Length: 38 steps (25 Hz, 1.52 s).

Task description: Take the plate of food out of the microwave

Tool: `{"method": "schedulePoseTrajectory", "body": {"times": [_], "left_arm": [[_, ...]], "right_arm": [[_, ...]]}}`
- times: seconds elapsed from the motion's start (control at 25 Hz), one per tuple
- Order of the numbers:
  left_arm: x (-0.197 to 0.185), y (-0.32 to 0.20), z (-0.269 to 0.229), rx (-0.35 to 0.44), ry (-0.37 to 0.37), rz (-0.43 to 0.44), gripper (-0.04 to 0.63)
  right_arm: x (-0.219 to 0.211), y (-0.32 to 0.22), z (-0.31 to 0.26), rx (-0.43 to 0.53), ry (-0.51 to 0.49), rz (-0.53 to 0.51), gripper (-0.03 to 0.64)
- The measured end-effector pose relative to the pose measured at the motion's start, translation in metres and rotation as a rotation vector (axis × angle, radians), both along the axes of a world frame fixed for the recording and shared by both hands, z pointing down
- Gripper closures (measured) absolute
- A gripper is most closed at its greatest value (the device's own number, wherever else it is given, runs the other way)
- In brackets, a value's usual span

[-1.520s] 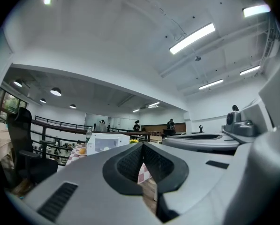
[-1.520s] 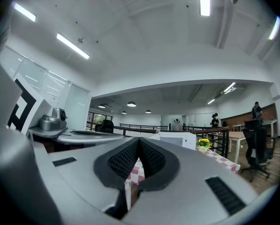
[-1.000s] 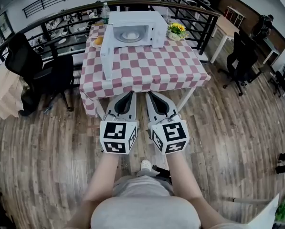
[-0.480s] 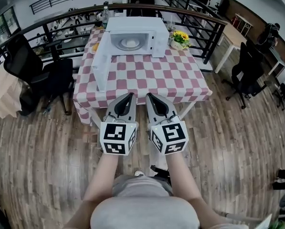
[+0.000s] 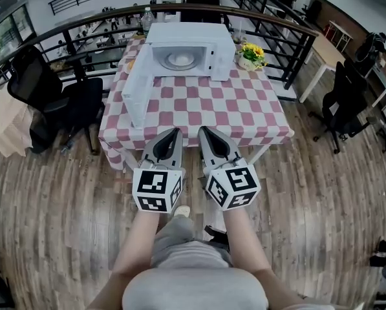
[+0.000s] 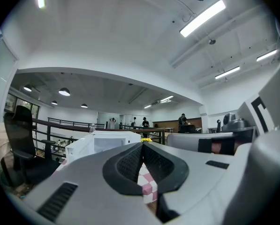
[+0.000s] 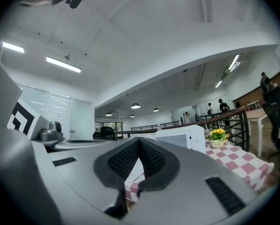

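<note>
1 mwave (image 5: 199, 34) w/ 1 plate (image 5: 180, 60)

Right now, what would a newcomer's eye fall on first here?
A white microwave with its door swung open and a plate inside stands at the far edge of a red-and-white checked table. Nearer, the left gripper and right gripper point at it, both shut and empty.

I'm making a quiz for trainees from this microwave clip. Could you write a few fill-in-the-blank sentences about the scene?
The door of the microwave stands ____.
The plate sits ____ the microwave.
The left gripper and the right gripper both have their fingers ____, holding nothing.
The flowers beside the microwave are ____.
Missing words: open; inside; shut; yellow.
</note>
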<state>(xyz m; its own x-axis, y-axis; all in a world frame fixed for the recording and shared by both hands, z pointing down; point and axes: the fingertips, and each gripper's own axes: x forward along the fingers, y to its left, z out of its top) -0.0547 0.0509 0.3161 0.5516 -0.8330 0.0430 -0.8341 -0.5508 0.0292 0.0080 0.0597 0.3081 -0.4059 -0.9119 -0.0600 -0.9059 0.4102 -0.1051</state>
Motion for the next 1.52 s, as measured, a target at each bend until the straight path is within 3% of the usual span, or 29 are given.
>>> {"method": "schedulePoseTrajectory", "body": {"times": [0.4, 0.8, 1.04, 1.28, 1.52], "left_arm": [[0.026, -0.048, 0.007, -0.023, -0.004, 0.0, 0.592], [0.057, -0.135, 0.016, -0.051, -0.002, 0.007, 0.592], [0.073, -0.189, 0.017, -0.035, -0.002, 0.008, 0.594], [0.078, -0.243, 0.02, -0.043, 0.028, -0.01, 0.592], [0.08, -0.293, 0.032, -0.078, 0.047, -0.019, 0.592]], "right_arm": [[0.018, -0.046, 0.008, 0.002, 0.079, 0.03, 0.595], [0.042, -0.126, 0.015, -0.012, 0.123, -0.009, 0.595], [0.057, -0.179, 0.014, -0.028, 0.061, -0.061, 0.595], [0.06, -0.228, 0.018, -0.019, 0.117, -0.074, 0.595], [0.067, -0.277, 0.027, -0.037, 0.112, -0.076, 0.595]]}}
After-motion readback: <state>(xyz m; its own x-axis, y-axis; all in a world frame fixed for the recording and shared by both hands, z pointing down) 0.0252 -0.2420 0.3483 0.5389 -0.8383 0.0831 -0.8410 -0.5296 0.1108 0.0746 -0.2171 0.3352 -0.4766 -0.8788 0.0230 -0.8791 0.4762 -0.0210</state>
